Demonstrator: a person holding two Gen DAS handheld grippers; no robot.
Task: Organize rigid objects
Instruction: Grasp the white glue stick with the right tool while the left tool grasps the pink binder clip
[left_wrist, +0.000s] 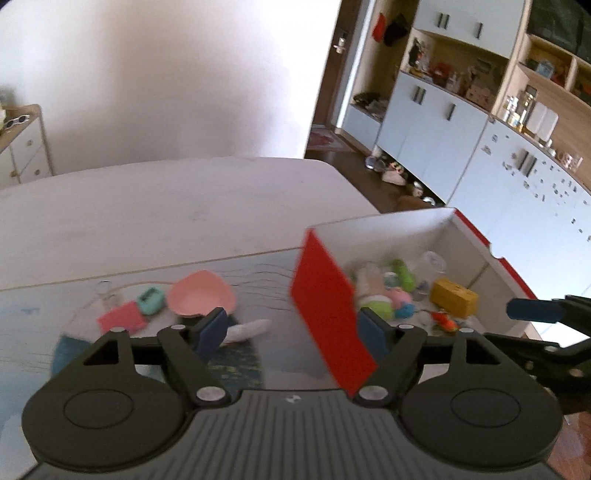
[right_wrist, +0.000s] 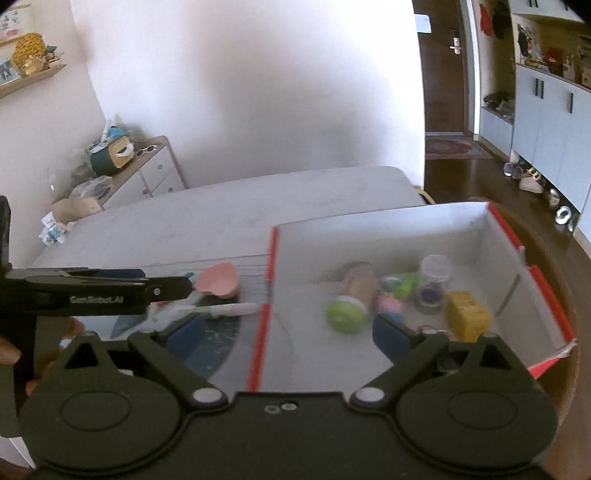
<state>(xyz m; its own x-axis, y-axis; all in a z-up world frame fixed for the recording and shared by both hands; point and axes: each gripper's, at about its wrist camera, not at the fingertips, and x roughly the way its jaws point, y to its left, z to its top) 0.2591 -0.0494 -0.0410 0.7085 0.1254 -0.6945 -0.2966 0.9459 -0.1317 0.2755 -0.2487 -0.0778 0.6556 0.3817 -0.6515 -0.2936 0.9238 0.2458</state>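
A red-and-white cardboard box (left_wrist: 325, 295) (right_wrist: 406, 229) stands on the table at the right. It holds a yellow block (left_wrist: 453, 296) (right_wrist: 467, 315), a green-capped bottle (right_wrist: 347, 312), a clear jar (right_wrist: 434, 280) and other small toys. Left of the box lie a pink heart-shaped dish (left_wrist: 201, 298) (right_wrist: 218, 282), a teal item (left_wrist: 150, 301), a red card (left_wrist: 122, 320) and a white pen (left_wrist: 247, 330) (right_wrist: 229, 310). My left gripper (left_wrist: 293, 330) is open and empty, straddling the box's red left wall. My right gripper (right_wrist: 288, 332) is open and empty over the same wall.
The white table (left_wrist: 166, 206) stretches beyond a blue patterned mat (left_wrist: 236, 363). Cabinets and shelves (left_wrist: 461, 110) line the right wall, with shoes on the dark floor (right_wrist: 524, 181). A low drawer unit (right_wrist: 147, 173) stands at the back left.
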